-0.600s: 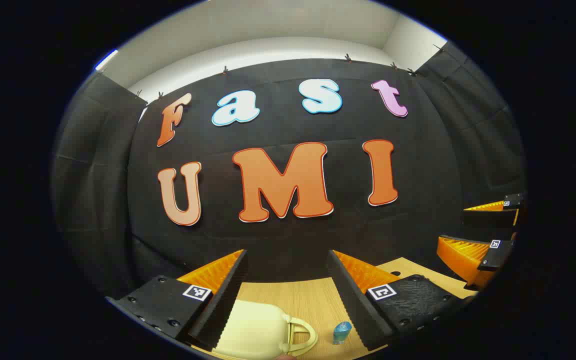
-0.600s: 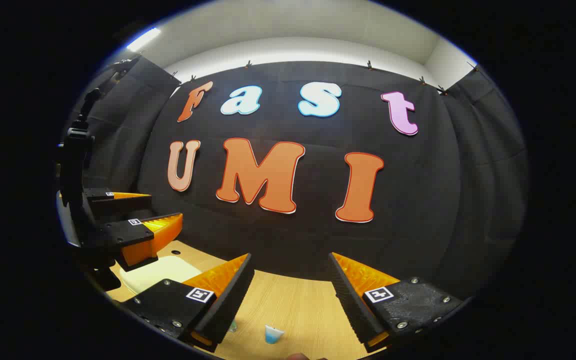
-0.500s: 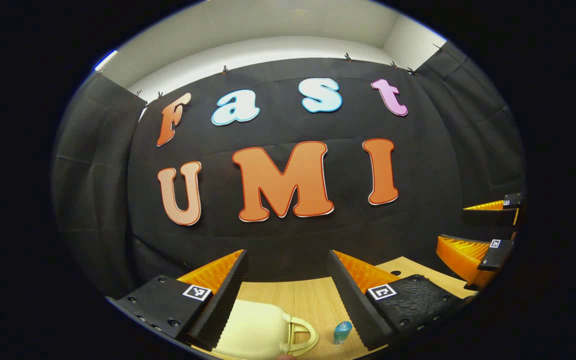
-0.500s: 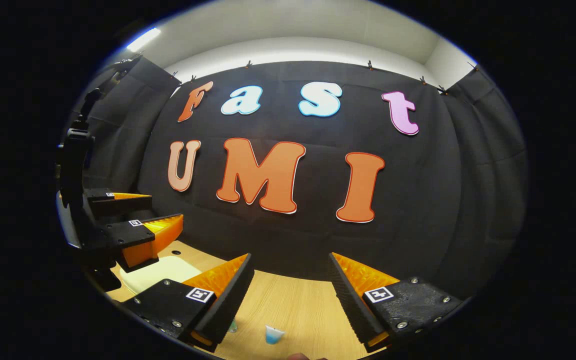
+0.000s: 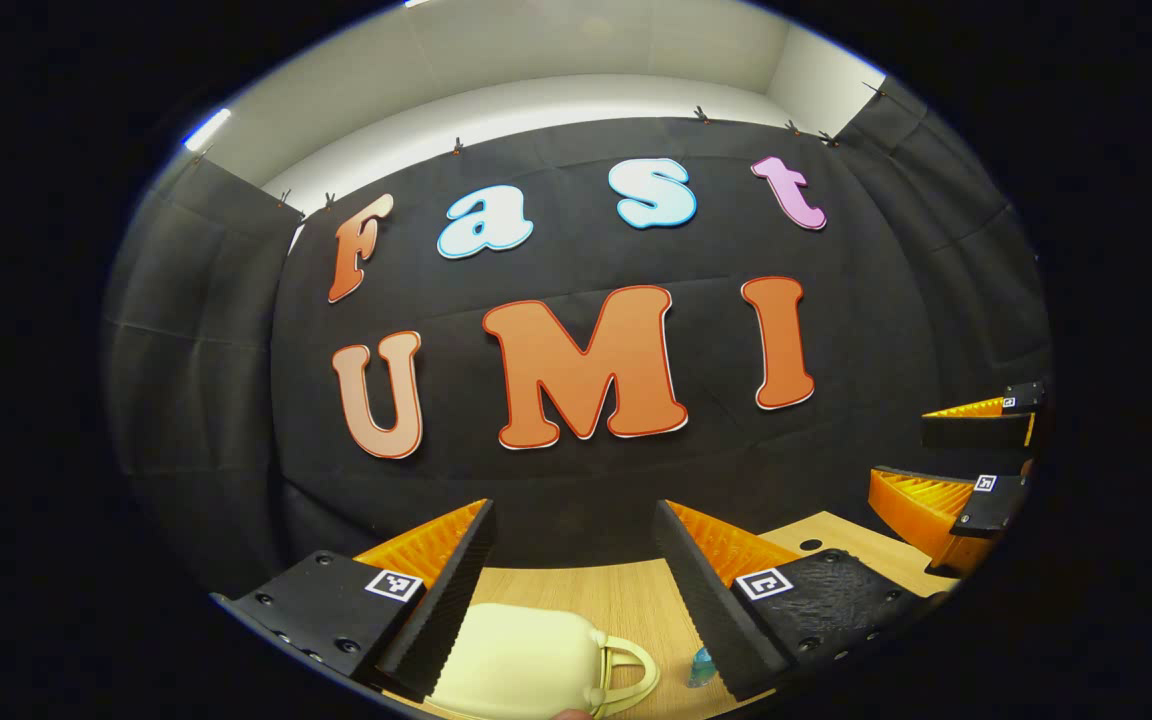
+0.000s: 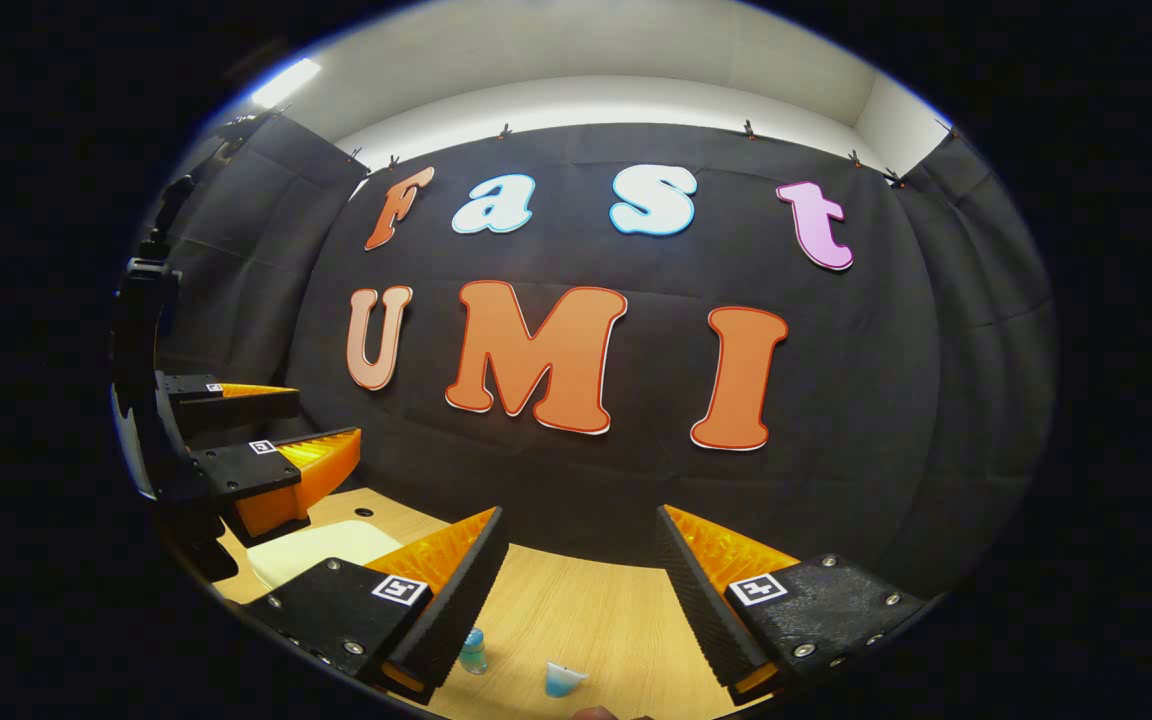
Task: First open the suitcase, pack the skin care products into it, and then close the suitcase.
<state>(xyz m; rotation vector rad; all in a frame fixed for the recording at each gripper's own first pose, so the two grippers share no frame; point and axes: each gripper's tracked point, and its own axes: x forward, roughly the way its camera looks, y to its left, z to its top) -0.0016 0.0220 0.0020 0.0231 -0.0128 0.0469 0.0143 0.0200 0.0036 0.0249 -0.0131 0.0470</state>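
While both grippers hover above the wooden table (image 6: 576,610) with jaws spread wide and empty, the left gripper (image 5: 571,545) sits over the closed pale-yellow suitcase (image 5: 516,660), apparently to open it. The right gripper (image 6: 581,550) waits above two small blue skin care products (image 6: 564,680), likely its later pickup.

Light wooden table (image 6: 586,610) before a black cloth wall (image 6: 876,400), pale ceiling (image 5: 576,50) above.

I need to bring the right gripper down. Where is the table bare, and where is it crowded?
Bare wood table runs from the blue bottles back to the booth wall. Crowded on its left: the cream suitcase under the left gripper, and a small bottle.
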